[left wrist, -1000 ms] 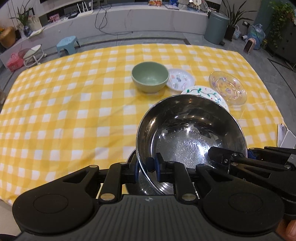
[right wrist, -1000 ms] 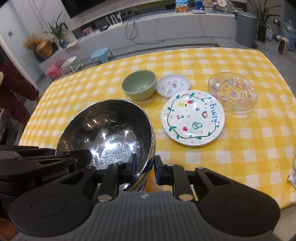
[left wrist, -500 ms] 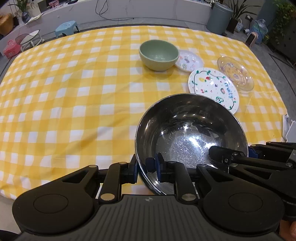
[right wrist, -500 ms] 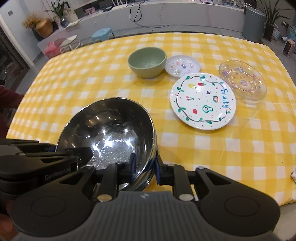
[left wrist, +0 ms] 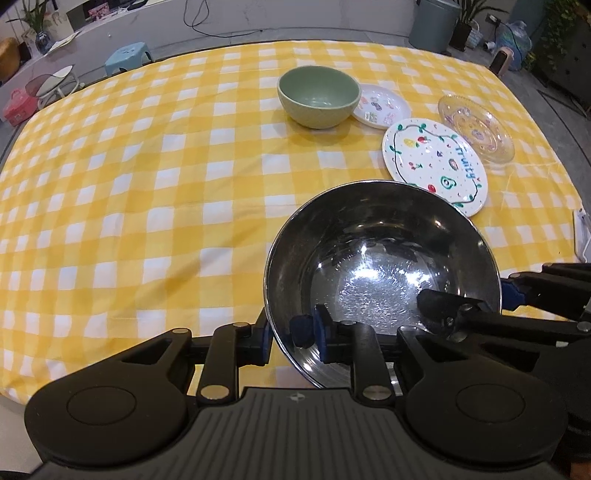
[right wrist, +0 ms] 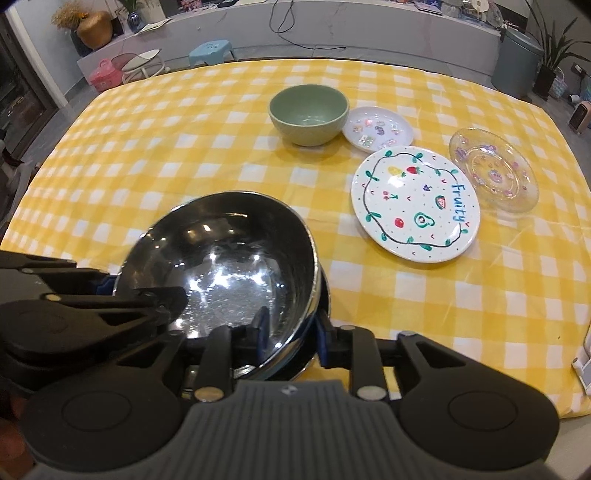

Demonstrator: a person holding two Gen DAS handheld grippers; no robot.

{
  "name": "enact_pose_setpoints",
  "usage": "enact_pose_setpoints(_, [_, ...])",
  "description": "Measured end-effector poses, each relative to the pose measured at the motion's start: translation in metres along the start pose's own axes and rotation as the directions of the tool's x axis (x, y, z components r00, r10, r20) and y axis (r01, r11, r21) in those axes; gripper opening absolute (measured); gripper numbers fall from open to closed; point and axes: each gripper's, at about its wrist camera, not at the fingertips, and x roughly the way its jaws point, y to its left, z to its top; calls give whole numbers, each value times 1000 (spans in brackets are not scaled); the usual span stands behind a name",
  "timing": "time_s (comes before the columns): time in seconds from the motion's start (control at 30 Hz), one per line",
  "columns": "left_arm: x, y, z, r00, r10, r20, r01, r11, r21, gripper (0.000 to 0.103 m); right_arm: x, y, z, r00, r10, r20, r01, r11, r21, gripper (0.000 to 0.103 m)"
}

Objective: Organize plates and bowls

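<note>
A large steel bowl (left wrist: 373,258) is held by both grippers above the near part of the table. My left gripper (left wrist: 291,332) is shut on its near-left rim; my right gripper (right wrist: 290,332) is shut on its near-right rim (right wrist: 314,288). A second dark rim shows just beneath the bowl in the right wrist view. Farther off stand a green bowl (left wrist: 318,95) (right wrist: 308,113), a small white plate (left wrist: 382,106) (right wrist: 378,129), a large white "Fruity" plate (left wrist: 436,164) (right wrist: 415,201) and a clear glass plate (left wrist: 476,127) (right wrist: 493,173).
The table carries a yellow checked cloth (left wrist: 147,177). Its near edge lies just under the grippers. A white object (right wrist: 583,356) sits at the cloth's right edge. Beyond the table are a blue stool (left wrist: 127,55), a grey bin (left wrist: 436,24) and a low shelf.
Both grippers with the steel bowl have risen and tilted; the table now appears lower and more fully in view. The other dishes have not moved.
</note>
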Motion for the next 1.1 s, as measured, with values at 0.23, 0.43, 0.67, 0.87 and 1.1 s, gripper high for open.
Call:
enact_pose_setpoints(0.23, [12, 0, -3, 999, -6, -35, 6, 1000, 2, 24, 0, 2, -1, 999, -46, 5, 46, 998, -31, 34])
enact_pose_setpoints(0.43, [11, 1, -1, 999, -2, -32, 2, 1000, 1, 25, 3, 1, -2, 999, -43, -4, 42, 999, -27, 35])
enact_pose_setpoints(0.67, [6, 6, 0, 1000, -3, -16, 2, 1000, -11, 24, -4, 2, -1, 999, -39, 16, 39, 999, -33, 43])
enact_pose_setpoints(0.87, [0, 5, 0, 1000, -10, -4, 10, 1000, -12, 24, -13, -1, 0, 999, -44, 29, 45, 998, -40, 22])
enact_pose_setpoints(1.1, [-4, 2, 1, 1000, -11, 4, 11, 1000, -3, 25, 9, -18, -4, 1000, -12, -15, 13, 999, 46, 12])
